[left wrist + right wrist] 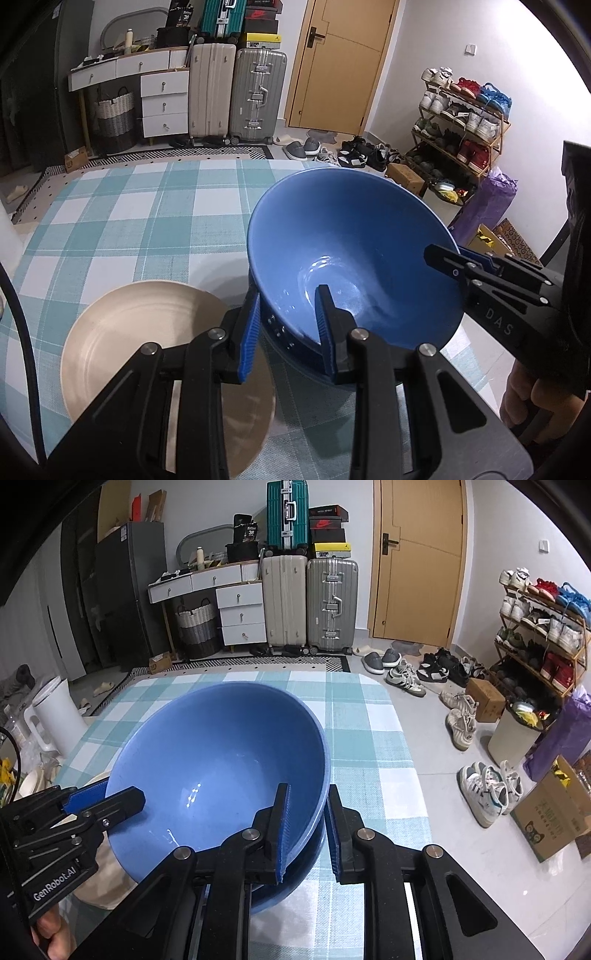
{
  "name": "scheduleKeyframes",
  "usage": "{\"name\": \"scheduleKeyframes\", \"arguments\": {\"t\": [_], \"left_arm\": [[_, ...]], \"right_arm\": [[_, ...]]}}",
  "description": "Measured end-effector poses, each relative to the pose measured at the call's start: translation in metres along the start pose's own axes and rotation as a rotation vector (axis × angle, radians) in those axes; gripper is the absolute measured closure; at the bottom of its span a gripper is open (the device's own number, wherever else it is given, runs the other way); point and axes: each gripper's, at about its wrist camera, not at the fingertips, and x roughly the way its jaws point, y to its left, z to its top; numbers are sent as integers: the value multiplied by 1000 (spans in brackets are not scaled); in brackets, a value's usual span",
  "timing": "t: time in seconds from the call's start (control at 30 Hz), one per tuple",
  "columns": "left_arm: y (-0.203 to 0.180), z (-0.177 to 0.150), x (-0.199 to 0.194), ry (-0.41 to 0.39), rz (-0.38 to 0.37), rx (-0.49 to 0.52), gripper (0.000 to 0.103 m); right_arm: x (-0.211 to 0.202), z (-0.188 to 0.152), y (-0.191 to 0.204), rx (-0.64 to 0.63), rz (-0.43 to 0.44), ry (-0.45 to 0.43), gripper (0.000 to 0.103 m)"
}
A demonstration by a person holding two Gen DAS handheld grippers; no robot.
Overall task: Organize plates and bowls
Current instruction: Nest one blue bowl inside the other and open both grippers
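while both the left gripper (286, 328) and right gripper (306, 827) pinch opposite rims of the upper blue bowl (351, 251), nested in another bowl on the checked tablecloth (129, 214), uneven lifting could tip it against the beige plate (147, 332).

My left wrist view looks forward and down along its tool (286, 328), close over the surface (147, 221). My right wrist view faces likewise from the opposite side. Both share the blue bowl (351, 251) (221, 760), the door (340, 66) (417, 561) and the suitcases (258, 96) (332, 605).
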Motion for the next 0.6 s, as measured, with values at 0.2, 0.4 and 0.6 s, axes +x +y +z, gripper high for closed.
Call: {"name": "scheduleKeyframes", "arguments": {"t": [0.2,0.4,0.6], "left_arm": [[5,-3,7,0,9,11,78],[4,-3,9,-6,22,31,78],[3,-5,11,-1,45,45,78]], "right_arm": [[8,-5,-1,-6,-7,14,85],[13,-8,-1,-9,-10,20,85],[14,-13,2,-33,-21,11,85]]}}
